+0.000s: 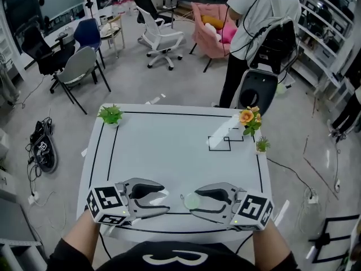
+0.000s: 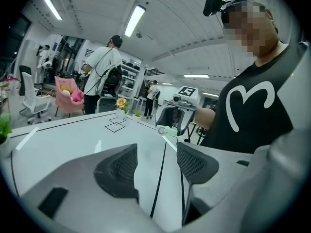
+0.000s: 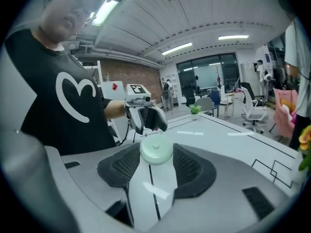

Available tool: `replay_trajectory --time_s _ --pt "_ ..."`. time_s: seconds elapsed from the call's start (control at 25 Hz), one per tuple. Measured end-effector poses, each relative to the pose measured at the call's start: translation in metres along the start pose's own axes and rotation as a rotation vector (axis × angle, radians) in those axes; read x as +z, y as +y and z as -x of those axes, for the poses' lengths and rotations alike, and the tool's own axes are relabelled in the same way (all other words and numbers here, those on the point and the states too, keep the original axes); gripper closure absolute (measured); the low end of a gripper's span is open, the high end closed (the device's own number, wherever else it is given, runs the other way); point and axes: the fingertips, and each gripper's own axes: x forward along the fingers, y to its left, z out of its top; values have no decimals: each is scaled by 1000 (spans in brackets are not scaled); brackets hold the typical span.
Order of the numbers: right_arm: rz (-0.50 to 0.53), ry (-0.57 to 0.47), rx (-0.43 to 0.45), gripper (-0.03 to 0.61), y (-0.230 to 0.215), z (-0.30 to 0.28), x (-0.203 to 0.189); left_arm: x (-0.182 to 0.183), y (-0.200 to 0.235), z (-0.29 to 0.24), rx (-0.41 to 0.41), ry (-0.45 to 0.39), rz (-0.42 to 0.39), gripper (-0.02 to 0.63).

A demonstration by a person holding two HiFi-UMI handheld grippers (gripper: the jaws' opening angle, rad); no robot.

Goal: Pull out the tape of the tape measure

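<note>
Open lab office, swivel chairs [image 1: 162, 36], equipment shelves [image 1: 330, 21]

The left gripper [image 1: 167, 201] and right gripper [image 1: 189, 202] point inward, tips facing. The left gripper's jaws stand apart, empty; the right gripper's jaws clamp the tape measure [image 3: 156, 152].

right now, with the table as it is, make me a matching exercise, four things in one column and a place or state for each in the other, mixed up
Things:
1. tape measure
2. left gripper
3. orange flower
4. lone green plant

Places or states:
A. far left corner of the table
B. jaws apart, nothing between them
C. gripped between the pads of the right gripper
D. far right edge of the table, by the drawn squares

Pairs: 1-C, 2-B, 3-D, 4-A
</note>
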Motion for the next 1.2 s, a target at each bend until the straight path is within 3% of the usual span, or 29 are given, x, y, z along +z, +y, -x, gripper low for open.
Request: replay_trajectory --time_s 0.24,0.44,0.68,0.96,1.2 --pt "96 31 118 360 18 -8 21 19 -19 0 -156 0 -67 364" --pt "143 40 156 360 23 -10 31 26 -23 -3 -214 5 -107 370" --pt "150 52 148 360 23 -11 30 26 -31 -4 -268 16 -143 482" --pt "131 50 121 360 22 -9 24 29 -32 -1 -259 5 -161 580" --pt "99 33 78 360 17 -7 17 28 -31 -6 -207 -8 -176 594"
